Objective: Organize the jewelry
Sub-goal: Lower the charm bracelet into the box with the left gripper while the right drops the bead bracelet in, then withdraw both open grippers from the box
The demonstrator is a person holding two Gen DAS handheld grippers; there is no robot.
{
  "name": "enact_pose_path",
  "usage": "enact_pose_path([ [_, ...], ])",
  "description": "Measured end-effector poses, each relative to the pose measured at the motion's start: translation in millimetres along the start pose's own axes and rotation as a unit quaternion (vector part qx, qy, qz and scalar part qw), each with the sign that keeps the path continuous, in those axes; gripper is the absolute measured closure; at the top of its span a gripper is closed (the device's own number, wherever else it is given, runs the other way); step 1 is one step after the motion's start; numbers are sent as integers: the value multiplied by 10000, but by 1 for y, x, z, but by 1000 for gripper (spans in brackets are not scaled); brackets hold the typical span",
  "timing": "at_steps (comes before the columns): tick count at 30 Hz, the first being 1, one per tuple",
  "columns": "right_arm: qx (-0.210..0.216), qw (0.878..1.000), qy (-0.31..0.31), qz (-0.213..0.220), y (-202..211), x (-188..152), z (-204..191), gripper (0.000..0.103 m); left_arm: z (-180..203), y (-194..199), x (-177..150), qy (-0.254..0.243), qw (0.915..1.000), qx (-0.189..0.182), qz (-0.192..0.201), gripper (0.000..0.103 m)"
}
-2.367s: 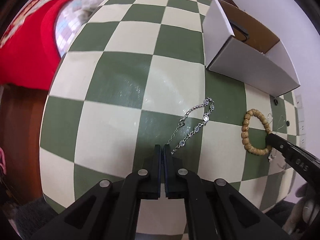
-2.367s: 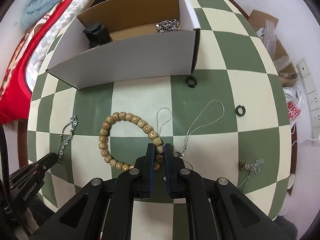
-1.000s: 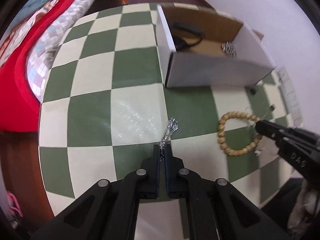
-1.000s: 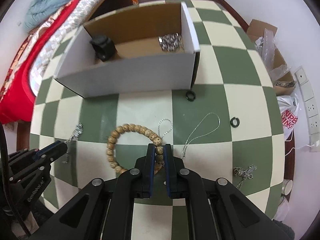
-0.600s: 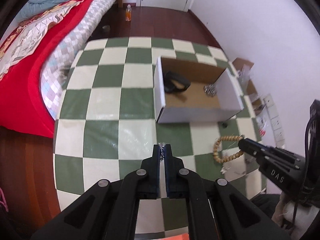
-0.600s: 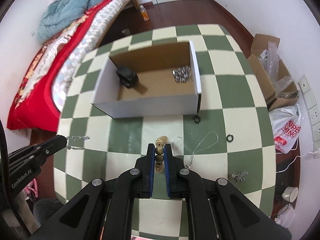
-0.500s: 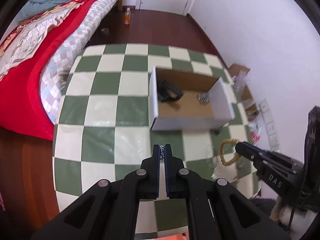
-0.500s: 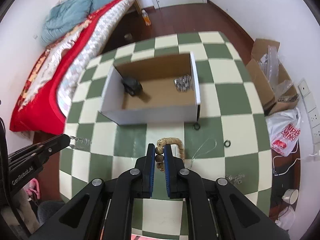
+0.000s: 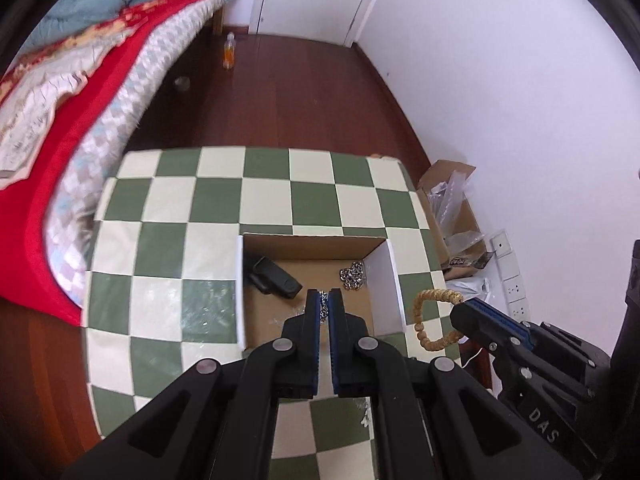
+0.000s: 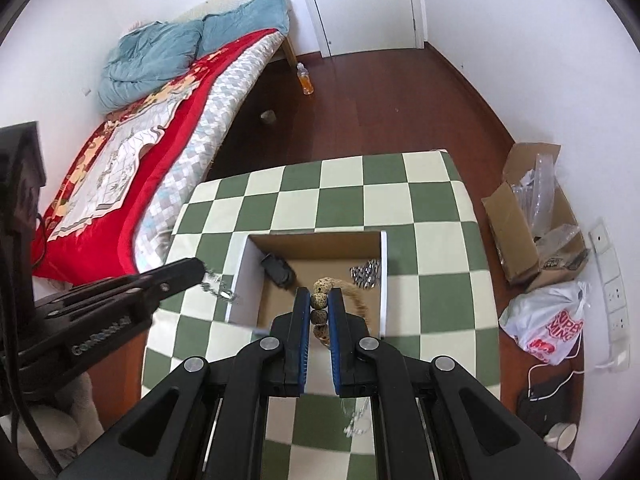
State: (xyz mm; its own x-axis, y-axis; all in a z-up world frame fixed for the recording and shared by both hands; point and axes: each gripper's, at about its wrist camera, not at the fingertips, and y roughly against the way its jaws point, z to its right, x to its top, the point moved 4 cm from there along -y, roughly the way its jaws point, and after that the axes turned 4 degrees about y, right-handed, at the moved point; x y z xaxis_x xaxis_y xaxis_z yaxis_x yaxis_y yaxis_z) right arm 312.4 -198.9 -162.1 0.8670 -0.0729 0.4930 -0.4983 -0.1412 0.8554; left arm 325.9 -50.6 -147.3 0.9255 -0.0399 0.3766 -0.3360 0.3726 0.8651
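My left gripper (image 9: pixel 324 300) is shut on a silver chain bracelet (image 9: pixel 324 309) and holds it high above the open cardboard box (image 9: pixel 240 280); the chain also hangs from it in the right wrist view (image 10: pixel 218 286). My right gripper (image 10: pixel 319 300) is shut on a wooden bead bracelet (image 10: pixel 320 300), lifted over the box (image 10: pixel 385 272); the beads show in the left wrist view (image 9: pixel 420 312) beside the box's right wall. Inside the box lie a black object (image 9: pixel 274 278) and a silver chain pile (image 9: pixel 353 276).
The box stands on a green and cream checkered table (image 9: pixel 168 240). A silver chain (image 10: pixel 356 420) lies on the table near my right gripper. A red-covered bed (image 10: pixel 140 120) is to the left. A cardboard box with plastic (image 10: pixel 532 216) and a white bag (image 10: pixel 552 320) stand on the floor at right.
Both grippers have risen high off the table with their bracelets and moved over the box. The view now takes in the whole table and the floor.
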Motion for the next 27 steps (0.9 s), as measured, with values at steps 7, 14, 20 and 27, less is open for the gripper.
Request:
enact_pose_path([
  [7,156,9985,-219,-469,-57,14,11,94,-18,-61,2,149,9981,189,-561,102],
  [14,465,9936,-418,-936,-103,6,9,94,-35,-79,-6,370,9961,201,-772,101],
  [20,697,9878,-603,-1255,-120,3,13,93,-39,-79,-5,442,9953,318,-796,98],
  [27,-82,9904,-439,-1311,-119,-3,36,32,-45,-64,4,332,9901,1320,-355,43],
])
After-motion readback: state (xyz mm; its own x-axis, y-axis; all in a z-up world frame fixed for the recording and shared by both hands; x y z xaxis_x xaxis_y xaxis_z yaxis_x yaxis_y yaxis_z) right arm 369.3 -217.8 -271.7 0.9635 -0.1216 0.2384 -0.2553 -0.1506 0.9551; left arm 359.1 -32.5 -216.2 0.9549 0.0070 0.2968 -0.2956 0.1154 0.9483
